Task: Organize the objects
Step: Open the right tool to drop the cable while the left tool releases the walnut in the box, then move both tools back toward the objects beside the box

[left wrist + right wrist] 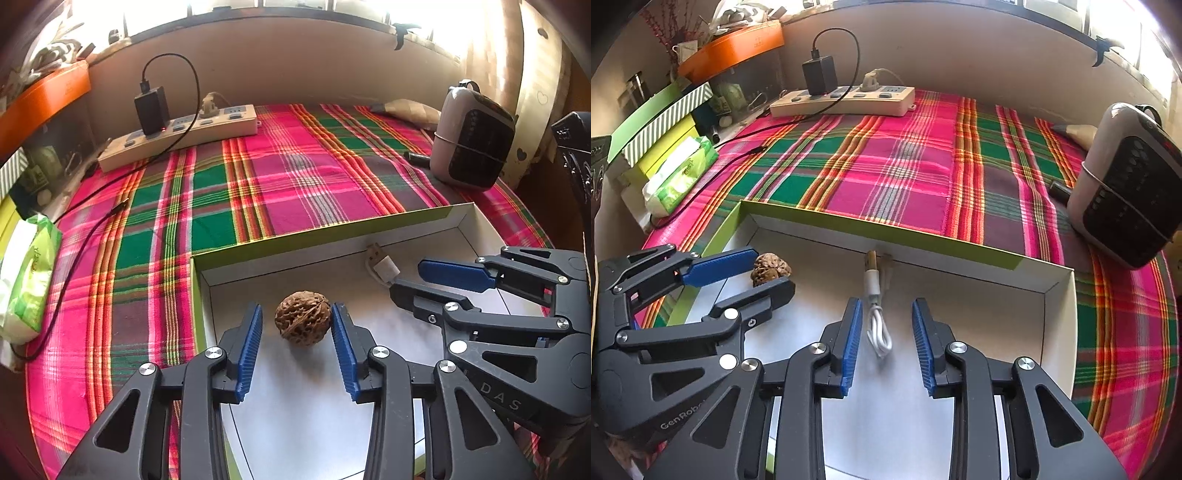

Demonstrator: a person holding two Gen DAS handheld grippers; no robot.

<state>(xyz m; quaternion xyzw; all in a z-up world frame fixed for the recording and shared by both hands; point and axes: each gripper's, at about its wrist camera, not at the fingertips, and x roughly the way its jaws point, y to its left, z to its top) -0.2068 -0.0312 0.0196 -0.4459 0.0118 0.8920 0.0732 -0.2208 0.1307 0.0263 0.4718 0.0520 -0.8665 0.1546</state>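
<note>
- White-floored, shallow cardboard tray with green outer walls (317,236) lies on the pink-and-green plaid tablecloth (258,177); both of my grippers are over it.
- Left gripper (297,325): I see its blue ribbed pads spread apart, flanking a brown wrinkled walnut (303,323) that rests on the tray floor near the left wall. A gap shows on the left side; on the right the pad is very close, and I cannot tell whether it touches.
- Right gripper (886,332): fingers apart, nothing clamped. A white coiled USB cable (877,325) lies on the tray floor between them, its metal plug pointing at the far wall.
- From the right wrist view I confirm the walnut (770,271) between the left gripper's fingers, near the tray's left corner.
- Beige power strip with a black charger plugged in (177,136) sits at the cloth's far edge.
- Grey-and-black rounded appliance (472,140) stands at the far right, well apart from the tray.
- Green-and-white tissue pack (26,280) lies at the cloth's left edge.
</note>
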